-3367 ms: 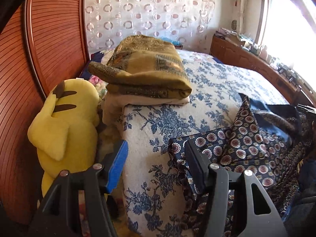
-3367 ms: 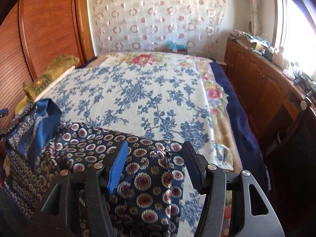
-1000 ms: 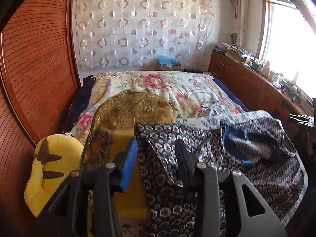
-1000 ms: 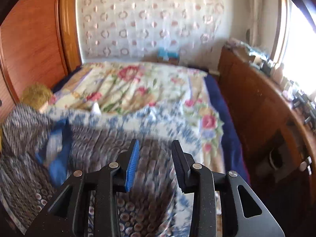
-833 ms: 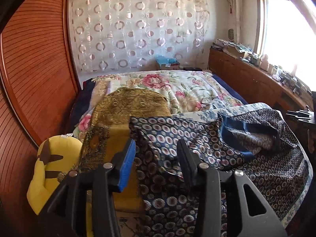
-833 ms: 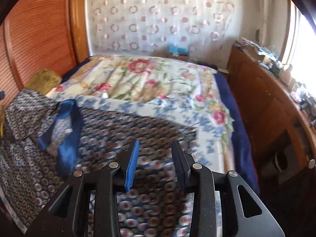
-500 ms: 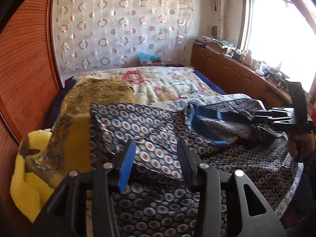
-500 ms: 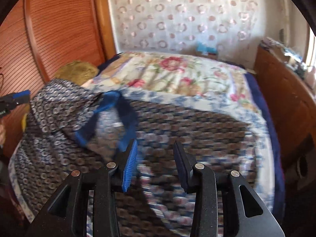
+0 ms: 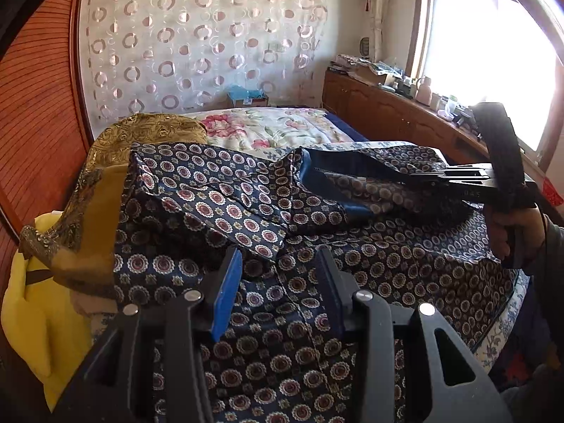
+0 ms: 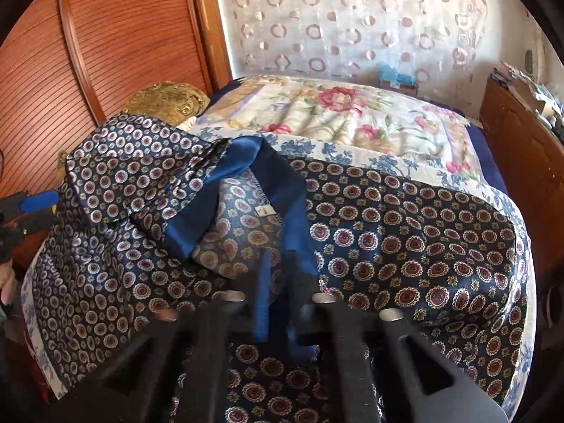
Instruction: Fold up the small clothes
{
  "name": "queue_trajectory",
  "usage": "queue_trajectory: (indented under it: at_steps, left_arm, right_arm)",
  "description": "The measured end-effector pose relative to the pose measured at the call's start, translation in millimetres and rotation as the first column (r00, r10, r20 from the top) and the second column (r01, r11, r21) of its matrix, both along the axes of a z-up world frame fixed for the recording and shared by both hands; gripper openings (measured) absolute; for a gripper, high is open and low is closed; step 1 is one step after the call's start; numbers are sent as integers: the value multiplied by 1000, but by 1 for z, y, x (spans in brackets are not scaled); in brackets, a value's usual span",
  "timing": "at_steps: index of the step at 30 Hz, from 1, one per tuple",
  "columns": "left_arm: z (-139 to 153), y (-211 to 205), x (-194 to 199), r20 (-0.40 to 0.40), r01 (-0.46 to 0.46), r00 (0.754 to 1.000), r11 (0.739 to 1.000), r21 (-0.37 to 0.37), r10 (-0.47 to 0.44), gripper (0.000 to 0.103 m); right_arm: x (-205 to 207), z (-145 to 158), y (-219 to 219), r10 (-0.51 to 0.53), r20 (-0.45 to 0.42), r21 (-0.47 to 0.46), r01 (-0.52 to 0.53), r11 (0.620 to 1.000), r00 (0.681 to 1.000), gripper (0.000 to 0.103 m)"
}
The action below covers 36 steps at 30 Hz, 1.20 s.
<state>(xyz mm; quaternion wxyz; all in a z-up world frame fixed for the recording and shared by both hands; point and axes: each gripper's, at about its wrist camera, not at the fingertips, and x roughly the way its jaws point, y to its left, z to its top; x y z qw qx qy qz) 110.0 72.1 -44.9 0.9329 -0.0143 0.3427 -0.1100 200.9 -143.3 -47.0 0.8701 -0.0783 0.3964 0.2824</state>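
Observation:
A navy shirt with a medallion print (image 9: 370, 257) (image 10: 405, 239) lies spread on the bed, its blue collar lining (image 10: 282, 190) turned up. My left gripper (image 9: 278, 278) hovers open just above the shirt near its left side. My right gripper (image 10: 278, 282) is blurred by motion, with the jaws close together around the blue collar edge; whether they grip it is unclear. It also shows side-on in the left wrist view (image 9: 423, 176), at the collar.
A folded gold blanket (image 9: 105, 176) and a yellow plush toy (image 9: 31, 317) sit at the left by the wooden wardrobe (image 10: 105, 35). The floral bedspread (image 10: 352, 116) stretches behind. A wooden cabinet (image 9: 387, 116) with clutter runs under the window at right.
The shirt has been lifted and spread flat on the bed. Both grippers let go of it and swung inward. The right gripper's jaws have narrowed at the collar.

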Motion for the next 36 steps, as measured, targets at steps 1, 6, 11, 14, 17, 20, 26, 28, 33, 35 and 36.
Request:
queue_trajectory:
  at_steps: [1, 6, 11, 14, 17, 20, 26, 28, 33, 35, 36]
  left_arm:
    - [1, -1, -3, 6, -1, 1000, 1000, 2, 1, 42]
    - [7, -1, -17, 28, 1, 1000, 1000, -21, 0, 56]
    - [13, 0, -21, 39, -18, 999, 1000, -22, 19, 56]
    - [13, 0, -20, 37, -19, 999, 999, -30, 21, 56]
    - [13, -3, -17, 33, -21, 999, 999, -33, 22, 56]
    - [12, -6, -14, 28, -22, 999, 999, -36, 23, 56]
    - [5, -1, -4, 17, -85, 996, 996, -33, 85, 56]
    - [2, 7, -1, 10, -107, 994, 993, -40, 108, 56]
    - [-13, 19, 14, -47, -121, 992, 990, -79, 117, 54]
    - [-21, 22, 21, -80, -118, 991, 989, -91, 111, 45]
    - [-25, 23, 24, -93, -123, 989, 988, -88, 115, 45]
  right_arm:
    - [-7, 2, -1, 16, 10, 18, -16, 1000, 1000, 1]
    - [-53, 8, -8, 81, 48, 58, -84, 995, 996, 1]
    - [-96, 1, -19, 115, 52, 64, -118, 991, 992, 1]
    - [-112, -7, -28, 111, 36, 62, -113, 992, 993, 1]
    - [-124, -13, -37, 102, 35, 58, -104, 993, 994, 1]
    - [-133, -18, -47, 84, 24, 65, -85, 994, 996, 1]
    - [-143, -18, -64, 13, 32, 66, -15, 998, 999, 1]
    - [-142, -15, -70, -26, 48, 64, 23, 998, 999, 6]
    - [-135, -5, -86, -107, 90, 61, 101, 993, 990, 30]
    - [-133, -3, -90, -129, 105, 63, 123, 990, 986, 33]
    - [-133, -2, -93, -138, 112, 69, 131, 989, 984, 34]
